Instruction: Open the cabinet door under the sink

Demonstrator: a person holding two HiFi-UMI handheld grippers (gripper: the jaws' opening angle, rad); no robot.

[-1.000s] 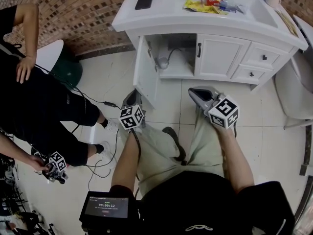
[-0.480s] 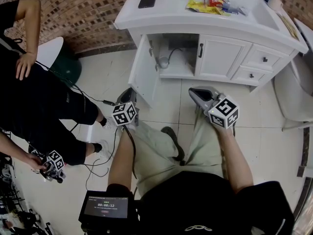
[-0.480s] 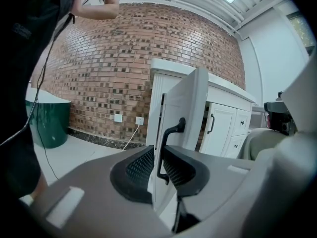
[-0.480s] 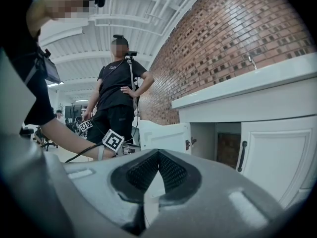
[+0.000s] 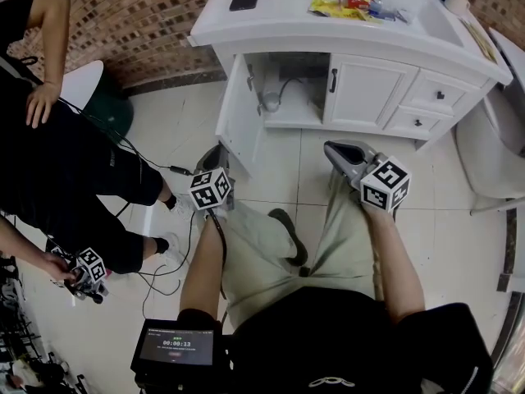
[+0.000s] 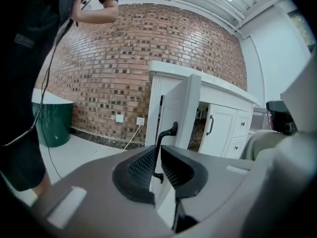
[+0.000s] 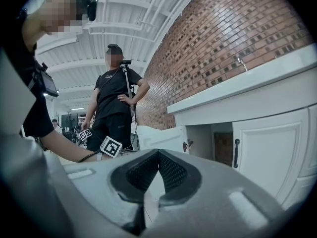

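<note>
Two grippers are up and neither has anything in it. My left gripper [image 6: 157,150] sits just short of the cabinet door [image 6: 182,110]. Its fingers have just been closing down to a narrow slit with nothing between the pads, and the black door handle [image 6: 167,132] only shows beyond the tips. My right gripper [image 7: 157,153] hangs out in front of the closed right-hand door [image 5: 361,93], apart from it, tips pinched together on air. The door under the sink already stands swung wide to the left, cupboard inside exposed. I reckon it's a light, stiff panel that swings easily on its hinges. The handle looks slim, hard and smooth, so I'd pinch it mid-bar, across its width, and pull gently.
</note>
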